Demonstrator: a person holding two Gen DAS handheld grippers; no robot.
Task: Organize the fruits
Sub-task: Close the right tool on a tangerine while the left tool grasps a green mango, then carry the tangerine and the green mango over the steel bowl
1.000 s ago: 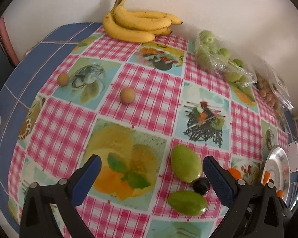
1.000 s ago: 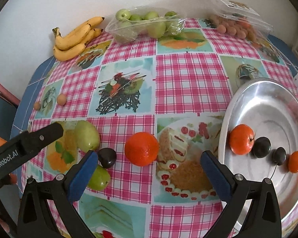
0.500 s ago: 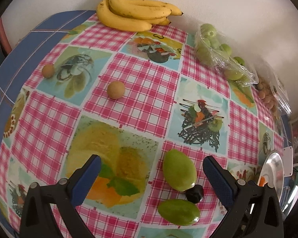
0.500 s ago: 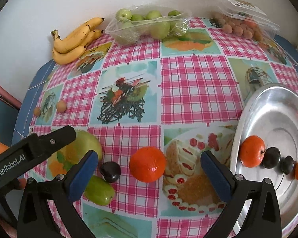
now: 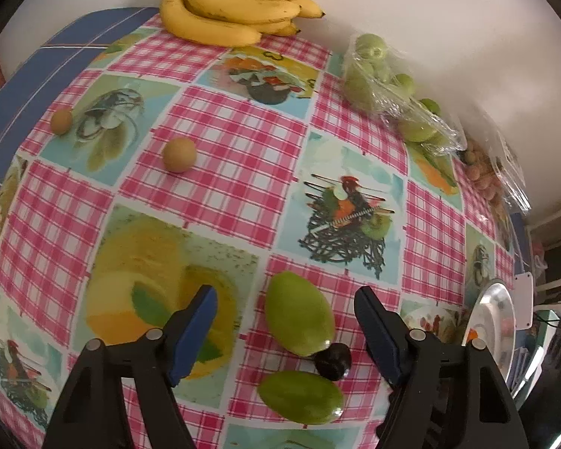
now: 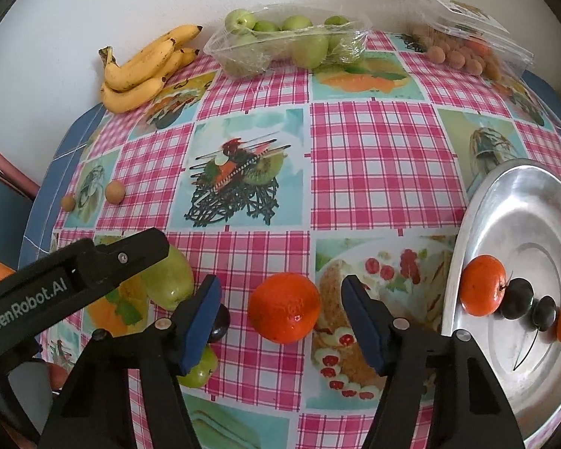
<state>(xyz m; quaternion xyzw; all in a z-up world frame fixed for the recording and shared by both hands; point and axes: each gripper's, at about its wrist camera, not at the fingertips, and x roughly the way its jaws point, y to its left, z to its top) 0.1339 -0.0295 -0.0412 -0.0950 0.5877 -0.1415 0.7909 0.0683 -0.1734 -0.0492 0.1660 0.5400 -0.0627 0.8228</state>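
Checked tablecloth (image 6: 377, 157); both hand-held grippers' jaws narrower than before.

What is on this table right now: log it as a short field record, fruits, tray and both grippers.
surface: checked tablecloth
tray: metal tray holding two oranges and two dark plums
loose orange: orange between the right gripper pads, jaws closing, not yet touching
green fruit: upper green fruit between the left gripper pads, jaws closing, untouched
nearby: lower green fruit, dark plum
back edge: bananas, bagged green apples
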